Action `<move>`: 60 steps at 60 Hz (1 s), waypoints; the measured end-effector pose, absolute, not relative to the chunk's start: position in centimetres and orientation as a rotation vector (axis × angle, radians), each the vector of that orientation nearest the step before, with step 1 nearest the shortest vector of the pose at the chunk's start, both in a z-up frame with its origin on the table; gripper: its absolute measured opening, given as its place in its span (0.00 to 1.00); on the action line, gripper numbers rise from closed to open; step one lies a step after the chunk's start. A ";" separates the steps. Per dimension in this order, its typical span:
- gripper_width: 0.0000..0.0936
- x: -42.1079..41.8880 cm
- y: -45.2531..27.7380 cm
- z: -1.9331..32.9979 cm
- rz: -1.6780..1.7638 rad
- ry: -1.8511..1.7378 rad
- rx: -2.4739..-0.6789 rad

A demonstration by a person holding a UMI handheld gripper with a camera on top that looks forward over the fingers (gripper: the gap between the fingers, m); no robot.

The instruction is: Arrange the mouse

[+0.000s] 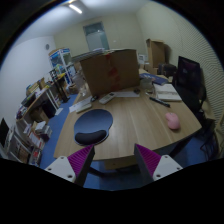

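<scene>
A pink mouse (173,120) lies on the wooden table (130,125), toward its right side. A dark blue-grey mouse pad (93,126) lies on the table to the left of the middle. My gripper (113,163) is held back from the table's near edge, well short of both. Its two fingers, with magenta pads (150,159), stand apart and nothing is between them.
A large cardboard box (108,70) stands at the table's far side. A book or notebook (166,94) and small items lie at the far right. A black office chair (188,80) stands to the right. Cluttered shelves (40,105) line the left wall.
</scene>
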State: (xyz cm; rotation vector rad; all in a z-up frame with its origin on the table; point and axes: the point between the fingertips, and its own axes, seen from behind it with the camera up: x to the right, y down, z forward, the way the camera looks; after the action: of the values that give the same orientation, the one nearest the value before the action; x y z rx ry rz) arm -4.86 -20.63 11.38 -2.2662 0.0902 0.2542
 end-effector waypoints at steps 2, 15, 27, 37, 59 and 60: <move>0.88 -4.1 -20.1 11.3 0.249 0.101 -2.267; 0.87 4.3 -18.7 9.4 0.162 0.132 -2.263; 0.88 15.1 -13.2 5.7 0.046 0.105 -2.215; 0.87 20.7 -7.7 1.4 0.021 0.084 -2.199; 0.52 23.0 -2.6 -1.4 0.003 0.075 -2.061; 0.51 23.0 -2.5 -1.4 -0.004 0.076 -2.066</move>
State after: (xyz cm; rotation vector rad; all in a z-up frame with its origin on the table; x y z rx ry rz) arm 23.00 -2.54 -1.45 -2.0657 0.0757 -0.0036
